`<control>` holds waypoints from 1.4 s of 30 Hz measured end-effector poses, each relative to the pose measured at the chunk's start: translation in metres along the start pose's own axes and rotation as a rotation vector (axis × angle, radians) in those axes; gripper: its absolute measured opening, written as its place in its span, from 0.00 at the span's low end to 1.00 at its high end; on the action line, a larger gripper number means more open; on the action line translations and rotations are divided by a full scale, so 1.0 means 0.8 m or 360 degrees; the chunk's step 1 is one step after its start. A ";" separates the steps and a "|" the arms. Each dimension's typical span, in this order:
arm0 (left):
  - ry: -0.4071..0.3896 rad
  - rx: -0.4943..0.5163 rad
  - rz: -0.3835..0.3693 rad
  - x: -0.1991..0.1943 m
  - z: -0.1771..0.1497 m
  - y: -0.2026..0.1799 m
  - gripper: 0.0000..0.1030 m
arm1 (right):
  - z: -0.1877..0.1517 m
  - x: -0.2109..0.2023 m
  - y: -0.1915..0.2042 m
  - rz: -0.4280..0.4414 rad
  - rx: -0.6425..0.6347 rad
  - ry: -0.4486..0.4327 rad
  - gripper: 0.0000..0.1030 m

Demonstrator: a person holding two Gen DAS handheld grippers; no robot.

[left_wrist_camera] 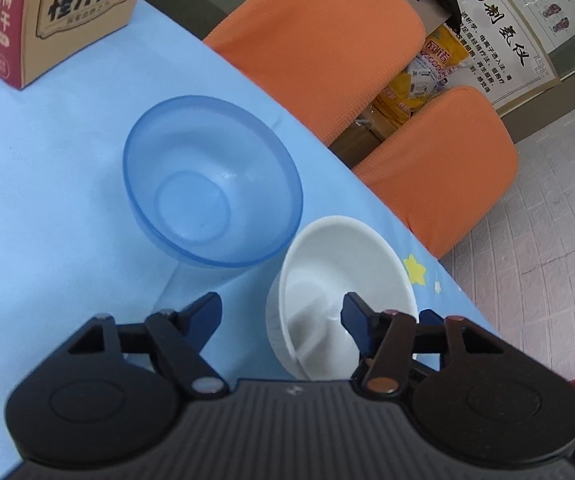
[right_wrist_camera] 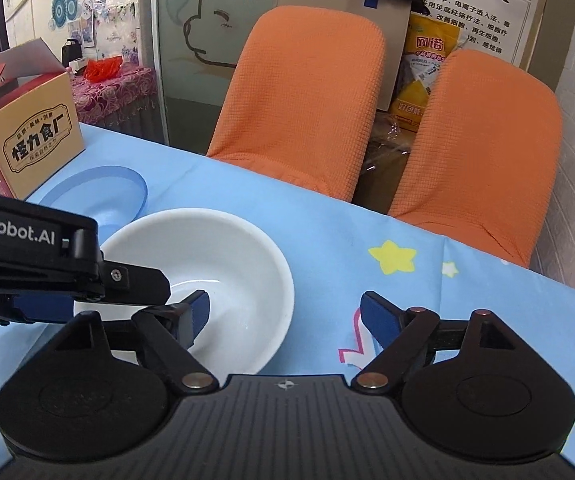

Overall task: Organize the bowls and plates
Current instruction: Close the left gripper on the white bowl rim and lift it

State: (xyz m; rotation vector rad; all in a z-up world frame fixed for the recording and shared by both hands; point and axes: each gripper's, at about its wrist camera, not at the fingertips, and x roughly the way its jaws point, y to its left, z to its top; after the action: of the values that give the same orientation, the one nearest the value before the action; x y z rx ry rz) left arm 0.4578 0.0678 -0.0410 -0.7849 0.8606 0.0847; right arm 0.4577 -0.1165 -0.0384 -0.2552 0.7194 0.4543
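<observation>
My left gripper (left_wrist_camera: 281,310) has its fingers spread wide and straddles the near wall of the white bowl (left_wrist_camera: 327,276): the right pad (left_wrist_camera: 354,315) sits inside the bowl, the left pad (left_wrist_camera: 203,309) outside it over the blue cloth (left_wrist_camera: 47,200). Neither pad presses the wall that I can see. The bowl stands upright near the table's edge, its ribbed outer side toward me.

Just beyond it, up and to the left, stands the blue bowl (left_wrist_camera: 211,180), upright and translucent; its rim comes close to the white bowl's rim, and I cannot tell whether they touch. Farther back on the cloth is a cardboard box (left_wrist_camera: 59,12) with red and tan faces.

My right gripper (right_wrist_camera: 285,314) is wide too, holding nothing. Its left pad (right_wrist_camera: 197,312) hangs over the white bowl (right_wrist_camera: 215,248), above the inside; its right pad (right_wrist_camera: 379,318) is over the cloth (right_wrist_camera: 327,216) beside a pink printed shape. From this side I see the left gripper's black body (right_wrist_camera: 35,264) reaching in from the left across the bowl's near left rim. The blue bowl (right_wrist_camera: 99,192) shows behind it, partly hidden, with the box (right_wrist_camera: 35,144) just beside it, flap open.

Past the table's far edge stand two orange chairs (right_wrist_camera: 303,92), and yellow packets (right_wrist_camera: 431,56) lie behind them.
</observation>
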 end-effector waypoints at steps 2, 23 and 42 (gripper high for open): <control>-0.0006 0.0002 -0.0007 0.003 0.001 0.000 0.42 | 0.001 0.006 0.001 0.0017 -0.0014 0.0009 1.00; 0.0013 0.0289 -0.0107 -0.050 -0.036 -0.016 0.29 | -0.027 -0.072 0.036 0.0146 -0.0005 -0.0020 0.61; 0.0024 0.0507 -0.0309 -0.181 -0.169 -0.029 0.29 | -0.111 -0.224 0.065 -0.0016 0.0048 -0.0143 0.63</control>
State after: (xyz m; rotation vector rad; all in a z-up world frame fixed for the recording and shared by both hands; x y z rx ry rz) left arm 0.2822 -0.0028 0.0213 -0.5659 0.7842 -0.2259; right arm 0.2630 -0.1603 0.0161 -0.2085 0.6364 0.4423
